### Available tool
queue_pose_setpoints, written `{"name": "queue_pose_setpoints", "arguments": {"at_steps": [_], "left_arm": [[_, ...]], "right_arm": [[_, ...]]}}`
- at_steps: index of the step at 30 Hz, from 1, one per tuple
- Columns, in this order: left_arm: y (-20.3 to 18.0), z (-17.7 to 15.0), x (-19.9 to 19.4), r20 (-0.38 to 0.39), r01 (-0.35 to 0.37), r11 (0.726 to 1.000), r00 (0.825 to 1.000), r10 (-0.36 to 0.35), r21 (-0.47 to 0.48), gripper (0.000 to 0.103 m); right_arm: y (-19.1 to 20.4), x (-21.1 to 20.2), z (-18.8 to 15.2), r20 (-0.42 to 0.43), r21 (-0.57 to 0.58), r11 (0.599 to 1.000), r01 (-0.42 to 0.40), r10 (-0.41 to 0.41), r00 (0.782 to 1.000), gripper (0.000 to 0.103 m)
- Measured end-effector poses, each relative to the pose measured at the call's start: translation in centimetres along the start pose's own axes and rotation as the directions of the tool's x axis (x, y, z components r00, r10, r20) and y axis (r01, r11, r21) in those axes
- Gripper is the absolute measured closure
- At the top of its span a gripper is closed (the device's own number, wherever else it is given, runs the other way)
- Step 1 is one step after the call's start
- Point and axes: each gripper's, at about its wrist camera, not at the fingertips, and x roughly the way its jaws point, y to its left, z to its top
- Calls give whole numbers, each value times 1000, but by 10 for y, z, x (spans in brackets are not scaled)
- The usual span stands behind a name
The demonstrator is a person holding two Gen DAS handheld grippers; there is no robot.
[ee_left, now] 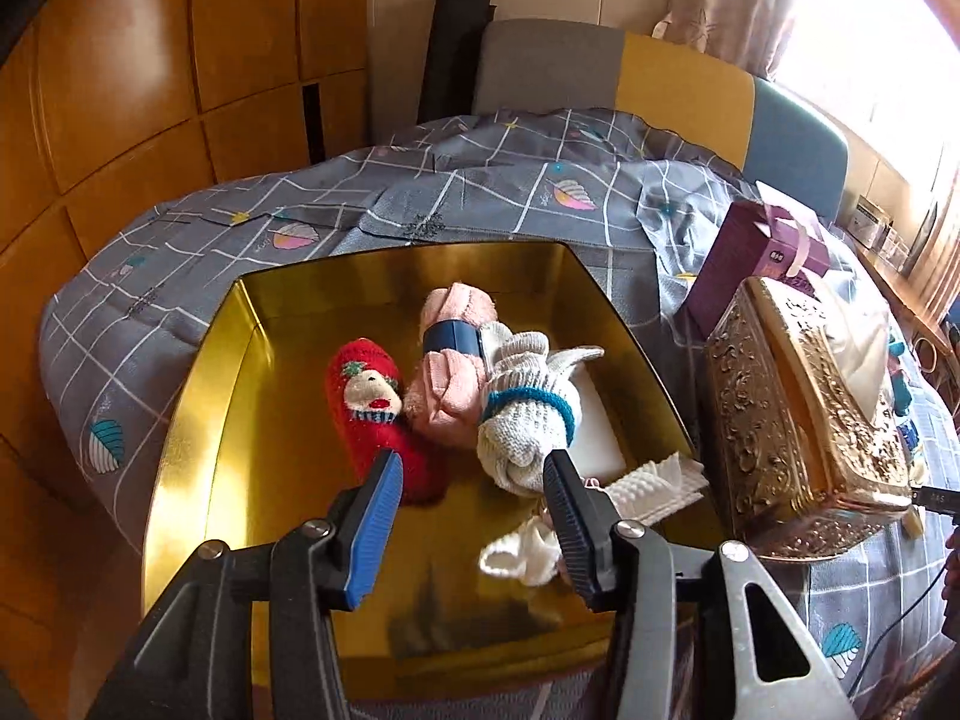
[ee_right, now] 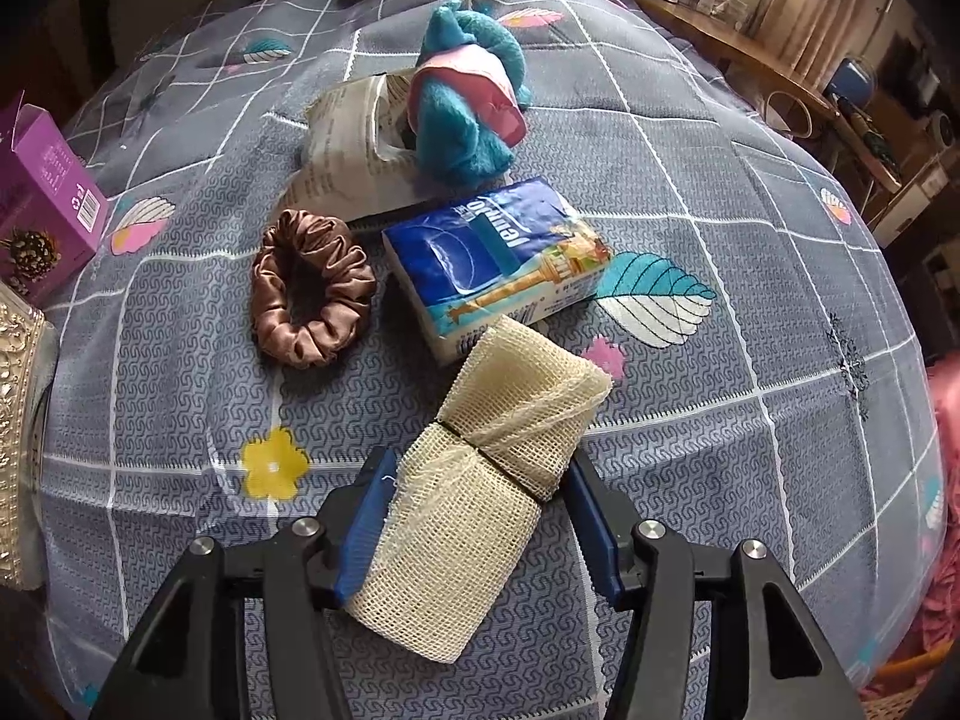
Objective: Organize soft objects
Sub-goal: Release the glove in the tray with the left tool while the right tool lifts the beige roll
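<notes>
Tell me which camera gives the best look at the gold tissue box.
The left wrist view. There the gold tissue box shows nearly whole, embossed sides and tissue on top, beside the gold tray. The right wrist view catches only a sliver of it at the left edge.

Gold tin — left half bare; ornate tissue box crowds its right wall.

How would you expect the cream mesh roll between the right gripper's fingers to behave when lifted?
The cream mesh roll looks soft and probably light, so it may squash under the right gripper. Its far end, beyond the dark band, looks looser and could flop.
</notes>
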Motion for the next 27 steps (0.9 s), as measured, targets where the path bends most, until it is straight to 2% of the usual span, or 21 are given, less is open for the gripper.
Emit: {"name": "queue_pose_setpoints", "arguments": {"at_steps": [6, 8, 10, 14, 16, 20, 23, 27], "left_arm": [[-2, -4, -13, 34, 22, 999, 999, -23, 24, 53], [-3, -4, -15, 35, 32, 999, 999, -33, 26, 49], [-2, -5, -16, 38, 33, 999, 999, -34, 23, 40], [-1, -5, -17, 42, 31, 999, 999, -32, 24, 38], [0, -6, -18, 47, 34, 999, 998, -35, 21, 33], [0, -6, -16, 33, 55, 998, 998, -56, 36, 32], [2, -5, -12, 19, 56, 998, 998, -57, 28, 32], [7, -5, -11, 17, 60, 998, 998, -61, 20, 32]], "right_arm": [[5, -3, -2, 11, -12, 1000, 21, -21, 1000, 48], [6, -4, -4, 12, -12, 1000, 24, -24, 1000, 49], [6, -5, -5, 12, -12, 1000, 26, -26, 1000, 49], [10, -10, -11, 21, -12, 999, 37, -37, 999, 51], [12, -17, -13, 46, -18, 998, 54, -53, 998, 53], [13, -36, -13, 92, 5, 1000, 25, -26, 995, 54], [18, -55, 0, 113, -9, 1000, -8, 9, 994, 54], [30, -77, 46, 122, -31, 998, -50, 53, 991, 54]]}}
